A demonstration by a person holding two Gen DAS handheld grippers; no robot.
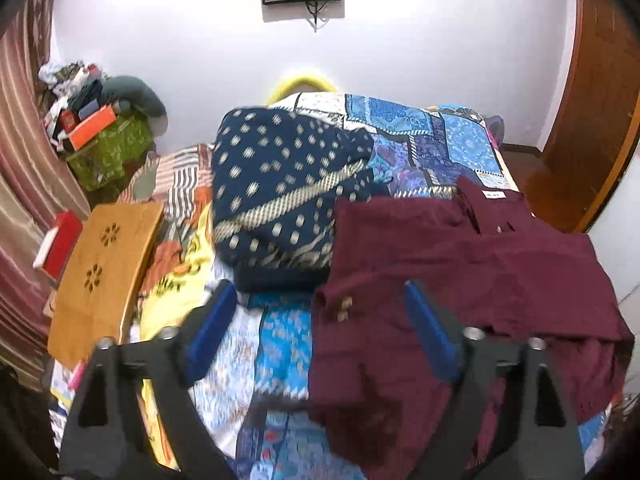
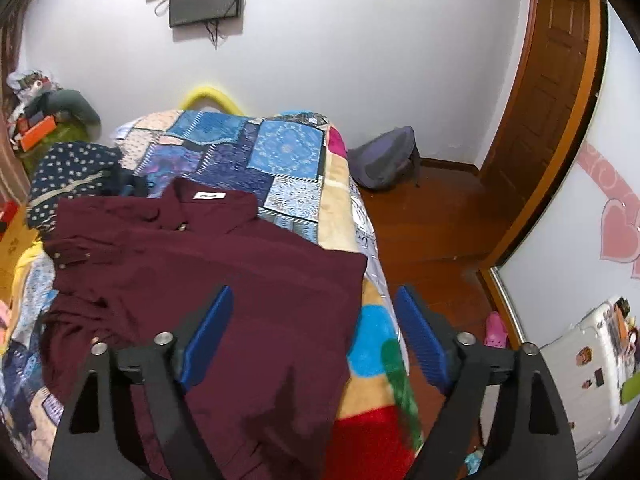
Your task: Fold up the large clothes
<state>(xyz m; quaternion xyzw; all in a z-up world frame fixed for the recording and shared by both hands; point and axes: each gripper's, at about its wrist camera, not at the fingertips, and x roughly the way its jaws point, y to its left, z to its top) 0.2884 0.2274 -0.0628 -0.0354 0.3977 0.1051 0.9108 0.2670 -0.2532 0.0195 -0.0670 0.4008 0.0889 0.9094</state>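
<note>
A maroon button-up shirt (image 1: 460, 264) lies spread on the bed, collar and white label at the far end. It also shows in the right wrist view (image 2: 224, 280). A sleeve with cuff buttons is folded across its left side. My left gripper (image 1: 320, 328) is open and empty, hovering above the shirt's left edge. My right gripper (image 2: 314, 328) is open and empty, hovering above the shirt's right edge near the side of the bed. Neither touches the cloth.
A folded navy dotted garment (image 1: 280, 196) lies beyond the shirt on the blue patchwork bedspread (image 1: 432, 136). An orange board (image 1: 104, 268) lies left of the bed. A backpack (image 2: 384, 160) sits on the wooden floor right of the bed, near a door (image 2: 556, 92).
</note>
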